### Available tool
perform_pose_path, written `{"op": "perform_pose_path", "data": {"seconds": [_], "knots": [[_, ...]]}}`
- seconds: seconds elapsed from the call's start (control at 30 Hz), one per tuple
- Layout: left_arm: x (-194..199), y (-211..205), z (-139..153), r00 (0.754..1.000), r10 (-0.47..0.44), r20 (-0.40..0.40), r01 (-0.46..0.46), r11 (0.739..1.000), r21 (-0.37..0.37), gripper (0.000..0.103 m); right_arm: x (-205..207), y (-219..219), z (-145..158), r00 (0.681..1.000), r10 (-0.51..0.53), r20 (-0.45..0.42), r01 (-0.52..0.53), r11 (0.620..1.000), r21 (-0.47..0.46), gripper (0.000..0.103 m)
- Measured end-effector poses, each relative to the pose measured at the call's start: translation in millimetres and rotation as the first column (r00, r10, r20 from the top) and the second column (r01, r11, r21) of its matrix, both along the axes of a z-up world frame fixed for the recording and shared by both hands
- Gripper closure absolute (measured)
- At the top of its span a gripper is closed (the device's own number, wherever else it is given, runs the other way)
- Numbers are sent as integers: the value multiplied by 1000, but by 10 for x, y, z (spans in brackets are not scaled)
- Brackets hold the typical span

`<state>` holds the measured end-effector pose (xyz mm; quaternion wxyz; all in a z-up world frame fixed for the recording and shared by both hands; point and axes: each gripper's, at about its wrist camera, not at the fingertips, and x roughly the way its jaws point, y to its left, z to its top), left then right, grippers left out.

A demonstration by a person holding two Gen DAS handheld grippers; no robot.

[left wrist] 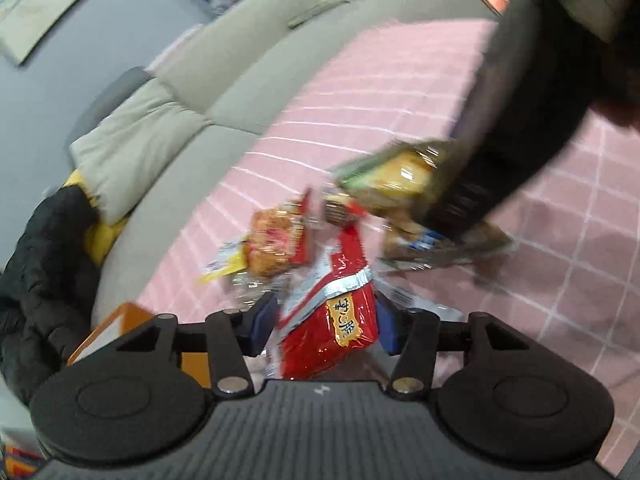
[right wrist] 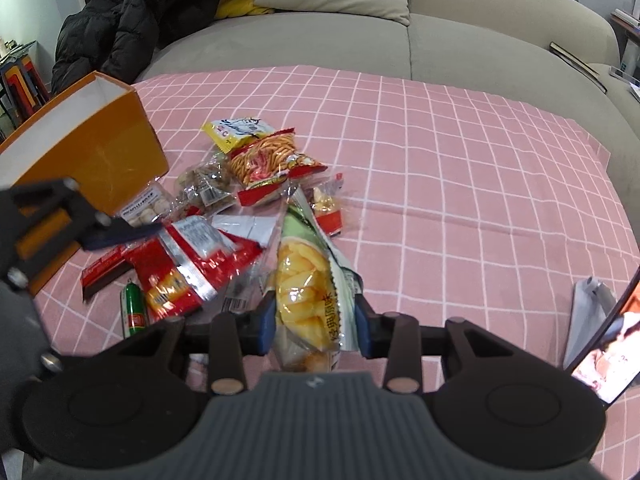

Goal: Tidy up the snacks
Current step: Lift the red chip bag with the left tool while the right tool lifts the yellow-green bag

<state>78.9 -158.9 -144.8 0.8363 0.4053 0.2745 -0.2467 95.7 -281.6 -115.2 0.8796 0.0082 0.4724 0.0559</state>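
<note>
A pile of snack packets lies on a pink checked cloth [right wrist: 460, 168]. My left gripper [left wrist: 326, 328] has its blue pads against both sides of a red snack bag [left wrist: 332, 320]. In the right wrist view one of its fingers [right wrist: 120, 234] lies on that red bag [right wrist: 180, 264], beside the orange box. My right gripper [right wrist: 316, 328] is shut on a green-and-yellow chips bag [right wrist: 308, 300] and holds it upright over the near edge of the pile. The left wrist view shows the chips bag [left wrist: 400, 176] blurred, under a dark arm.
An open orange box [right wrist: 80, 152] stands left of the pile. A noodle-snack bag [right wrist: 268, 156], a yellow packet [right wrist: 236, 130], clear packs and a green tube [right wrist: 134, 308] lie loose. A grey sofa [right wrist: 320, 36] with a black jacket [right wrist: 120, 12] is behind. A phone on a stand [right wrist: 604, 344] is at the right.
</note>
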Motion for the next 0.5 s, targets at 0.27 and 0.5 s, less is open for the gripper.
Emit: {"op": "perform_pose_path", "data": {"seconds": [0.27,0.5], "knots": [[139,217,279,995,102,-15,-102,994,-42,45,49,177,120,998,33,54,-36,998,59,67],[238,269,199,995,78,-60,-80,996,-29,44,237,357,121,997,54,51,-59,992,109,67]]}}
